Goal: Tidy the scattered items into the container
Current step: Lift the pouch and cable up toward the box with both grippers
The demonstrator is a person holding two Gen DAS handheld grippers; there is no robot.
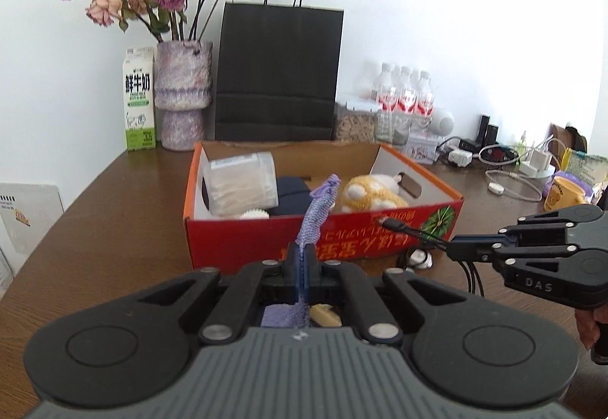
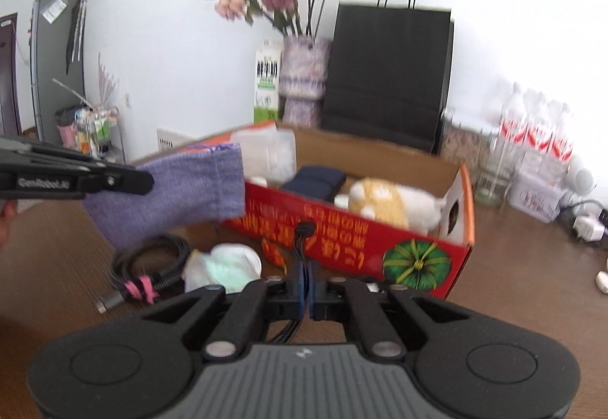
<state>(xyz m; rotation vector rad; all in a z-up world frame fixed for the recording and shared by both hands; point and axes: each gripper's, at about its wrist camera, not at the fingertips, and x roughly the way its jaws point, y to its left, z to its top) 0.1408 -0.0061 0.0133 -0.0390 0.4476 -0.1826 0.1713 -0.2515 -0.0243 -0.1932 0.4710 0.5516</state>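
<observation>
A red cardboard box point(image 1: 353, 240) point(image 2: 342, 232) stands open on the brown table. Inside lie a clear jar point(image 1: 239, 187), a navy item point(image 1: 290, 194) and an orange-and-white plush toy point(image 1: 372, 194) point(image 2: 383, 204). My left gripper point(image 1: 303, 251) point(image 2: 150, 182) is shut on a purple knit cloth point(image 1: 317, 210) point(image 2: 178, 191), held just in front of the box's near wall. My right gripper point(image 2: 304, 265) point(image 1: 450, 249) is shut on a thin black cable point(image 1: 414, 230), whose plug point(image 2: 306, 229) pokes forward toward the box's red front wall.
On the table before the box lie a coiled black cable with a pink tie point(image 2: 148, 274) and a crumpled white item point(image 2: 224, 265). Behind the box stand a black paper bag point(image 1: 279, 73), a flower vase point(image 1: 182, 96), a milk carton point(image 1: 140, 99) and water bottles point(image 1: 404, 96). Chargers and a yellow mug point(image 1: 562, 192) sit right.
</observation>
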